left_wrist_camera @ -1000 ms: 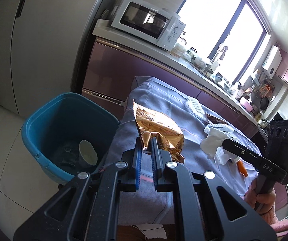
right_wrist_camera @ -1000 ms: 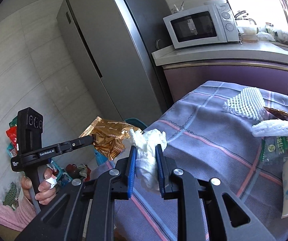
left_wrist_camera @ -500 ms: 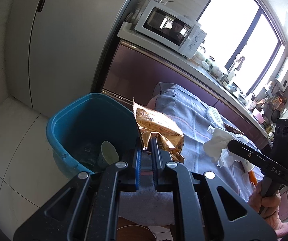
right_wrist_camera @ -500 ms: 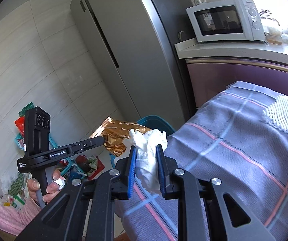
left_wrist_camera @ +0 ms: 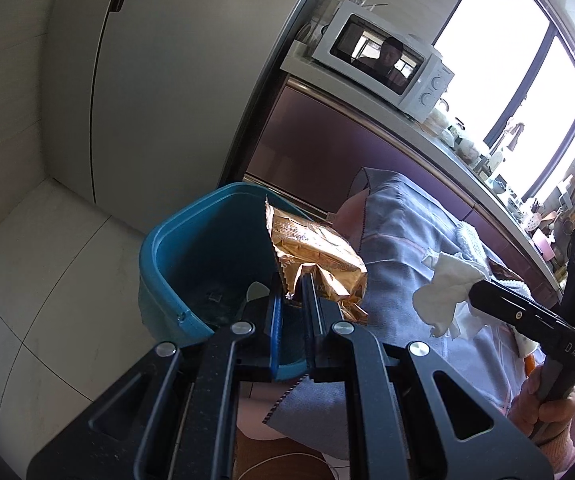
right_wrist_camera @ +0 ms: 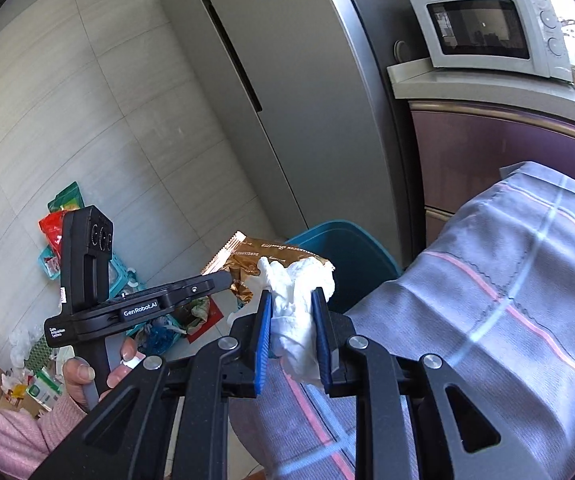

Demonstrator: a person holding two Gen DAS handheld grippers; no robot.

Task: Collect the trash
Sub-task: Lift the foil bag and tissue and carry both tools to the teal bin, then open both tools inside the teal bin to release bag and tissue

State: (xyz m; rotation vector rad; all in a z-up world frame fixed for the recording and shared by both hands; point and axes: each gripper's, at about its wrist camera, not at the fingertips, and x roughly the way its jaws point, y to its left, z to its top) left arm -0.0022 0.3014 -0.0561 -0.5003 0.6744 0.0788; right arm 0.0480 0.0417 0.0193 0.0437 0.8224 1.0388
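Note:
My left gripper [left_wrist_camera: 293,292] is shut on a crumpled gold foil wrapper [left_wrist_camera: 315,248], which hangs over the right rim of the teal bin [left_wrist_camera: 167,264]. A pale cup [left_wrist_camera: 256,291] lies in the bin's bottom. My right gripper [right_wrist_camera: 291,300] is shut on a wad of white tissue [right_wrist_camera: 297,300], held above the table's cloth-covered edge. In the right wrist view the gold wrapper [right_wrist_camera: 255,256] and the left gripper [right_wrist_camera: 229,280] are just left of the tissue, with the teal bin [right_wrist_camera: 347,252] behind. The left wrist view shows the tissue [left_wrist_camera: 447,292] at the right gripper's tip [left_wrist_camera: 471,294].
A lilac checked cloth [right_wrist_camera: 507,300] covers the table at right. A tall grey fridge [left_wrist_camera: 147,80] and a purple counter with a white microwave [left_wrist_camera: 383,64] stand behind the bin. Bags and boxes [right_wrist_camera: 59,216] clutter the tiled floor at left.
Both grippers have swung left off the table toward the bin. The gold wrapper now sits over the bin's rim, and the tissue has followed to the table's edge. Both grips are unchanged.

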